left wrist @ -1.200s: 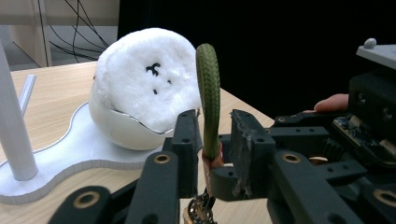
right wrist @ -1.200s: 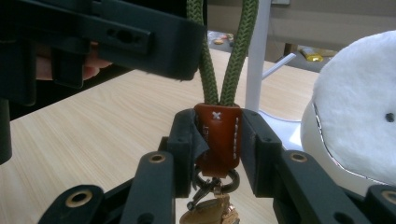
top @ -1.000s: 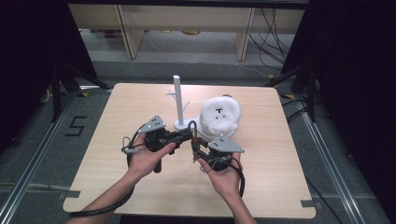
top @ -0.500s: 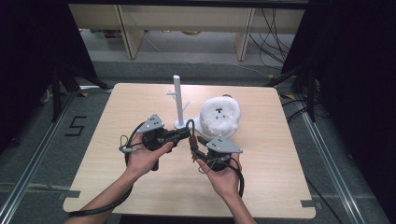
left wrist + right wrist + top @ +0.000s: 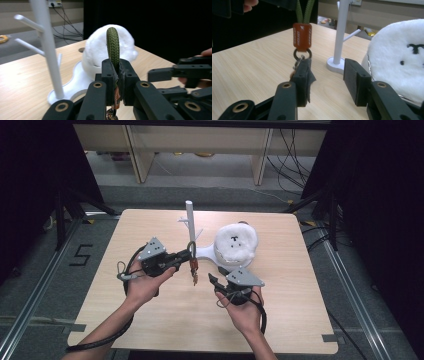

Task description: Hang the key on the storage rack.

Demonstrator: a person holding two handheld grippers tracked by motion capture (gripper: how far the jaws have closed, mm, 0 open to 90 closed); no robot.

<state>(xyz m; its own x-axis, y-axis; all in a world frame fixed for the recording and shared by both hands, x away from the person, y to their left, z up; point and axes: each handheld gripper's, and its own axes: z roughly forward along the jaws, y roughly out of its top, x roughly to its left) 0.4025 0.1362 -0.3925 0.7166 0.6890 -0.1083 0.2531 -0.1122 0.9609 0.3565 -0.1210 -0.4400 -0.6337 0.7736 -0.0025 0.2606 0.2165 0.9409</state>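
Since the earlier frame our right gripper [image 5: 214, 281] has just been opening its jaws; they stand apart with nothing between, hanging metal ring just beside one pad. Left gripper [image 5: 191, 256] stays clenched on the green braided keychain loop [image 5: 113, 45], held above the table, near the white peg stand [image 5: 190, 224]. Handover looks done, probably. Next we hang the loop over a peg.

Light wooden table [image 5: 125, 320], rectangular with rounded corners, seen from above. At its centre stands a white branched stand [image 5: 190, 227] on a flat white base. At about two o'clock from the stand, touching that base, sits a white fluffy object [image 5: 236, 245] bearing small black marks.
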